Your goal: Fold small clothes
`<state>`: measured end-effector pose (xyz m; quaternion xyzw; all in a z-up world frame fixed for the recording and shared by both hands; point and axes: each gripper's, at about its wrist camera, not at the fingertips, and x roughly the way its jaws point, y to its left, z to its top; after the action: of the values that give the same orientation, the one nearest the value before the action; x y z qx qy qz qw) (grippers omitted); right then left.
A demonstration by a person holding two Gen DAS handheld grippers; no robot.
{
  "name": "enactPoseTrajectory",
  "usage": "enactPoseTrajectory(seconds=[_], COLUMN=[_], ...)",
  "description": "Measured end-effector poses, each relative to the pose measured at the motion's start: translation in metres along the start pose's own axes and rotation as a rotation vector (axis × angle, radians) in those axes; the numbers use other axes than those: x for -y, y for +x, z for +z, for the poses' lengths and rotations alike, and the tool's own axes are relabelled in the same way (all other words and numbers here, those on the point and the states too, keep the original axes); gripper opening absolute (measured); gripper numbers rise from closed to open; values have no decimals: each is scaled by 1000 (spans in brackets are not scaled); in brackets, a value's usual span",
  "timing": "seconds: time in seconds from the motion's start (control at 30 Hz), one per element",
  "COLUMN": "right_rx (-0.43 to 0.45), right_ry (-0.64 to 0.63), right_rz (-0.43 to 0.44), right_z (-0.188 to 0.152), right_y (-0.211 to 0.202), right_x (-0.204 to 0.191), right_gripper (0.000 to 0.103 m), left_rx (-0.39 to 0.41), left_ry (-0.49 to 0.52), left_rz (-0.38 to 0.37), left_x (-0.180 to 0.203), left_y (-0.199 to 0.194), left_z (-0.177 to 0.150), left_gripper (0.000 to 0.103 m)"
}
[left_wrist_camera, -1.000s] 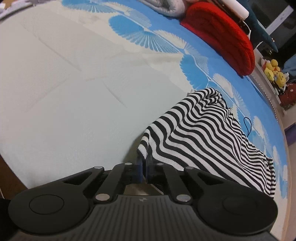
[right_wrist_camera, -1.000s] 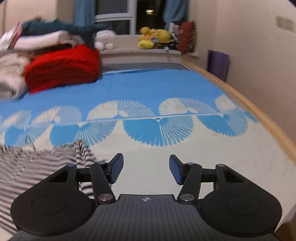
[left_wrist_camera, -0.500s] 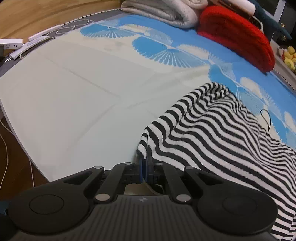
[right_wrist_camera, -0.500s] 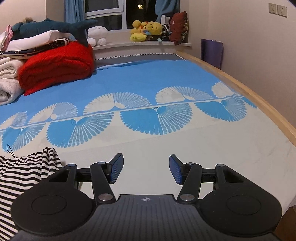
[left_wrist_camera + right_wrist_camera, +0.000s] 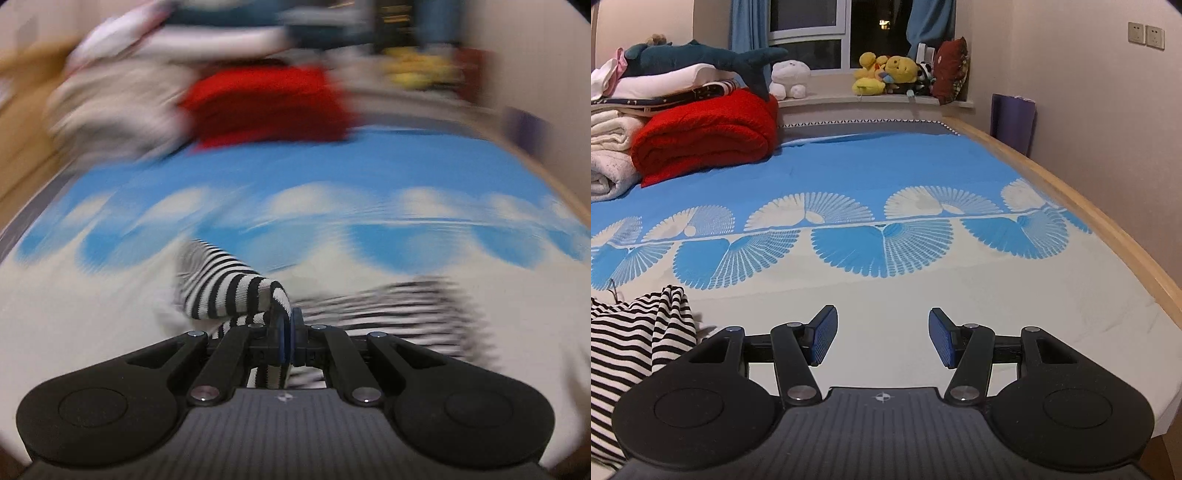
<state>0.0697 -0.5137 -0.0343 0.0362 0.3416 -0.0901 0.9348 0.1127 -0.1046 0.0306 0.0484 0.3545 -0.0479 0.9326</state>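
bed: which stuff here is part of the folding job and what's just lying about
In the job:
- striped garment, clamped in the left gripper
- right gripper, open and empty

Lying about:
- red blanket
- white towels
- plush shark
- yellow plush toys

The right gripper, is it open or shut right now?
Open. The right gripper shows its two blue pads wide apart with only the bedsheet between them; the striped garment lies off to its left.
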Motion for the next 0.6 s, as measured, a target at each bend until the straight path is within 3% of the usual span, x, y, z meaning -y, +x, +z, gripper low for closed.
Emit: enactPoseTrajectory(seconds=[0.07,0.17,0.27,0.37,0.47,0.6], right_rx=[1,5,10,7,9,16], right_ry=[19,40,47,64,86,111], right_rz=[4,15,36,60,108,198], right_z=[-2,-5,-6,-7,-5,1], right_y=[-2,-6,-7,-8,-10,-11], right_x=[10,22,26,26,23,7], right_gripper=[56,56,56,56,56,47], left_rx=[14,8,-142,-163,-149,-85], left_ry=[96,280,487,546,482,449], left_rz=[-109,-269,-424,-481,-551,-478], left_x=[61,145,203,206,168,106], left_y=[-8,-10,7,5,-10,-26], left_z=[-9,-52,-103,-110,-81,-35], left_gripper=[2,2,8,11,24,26])
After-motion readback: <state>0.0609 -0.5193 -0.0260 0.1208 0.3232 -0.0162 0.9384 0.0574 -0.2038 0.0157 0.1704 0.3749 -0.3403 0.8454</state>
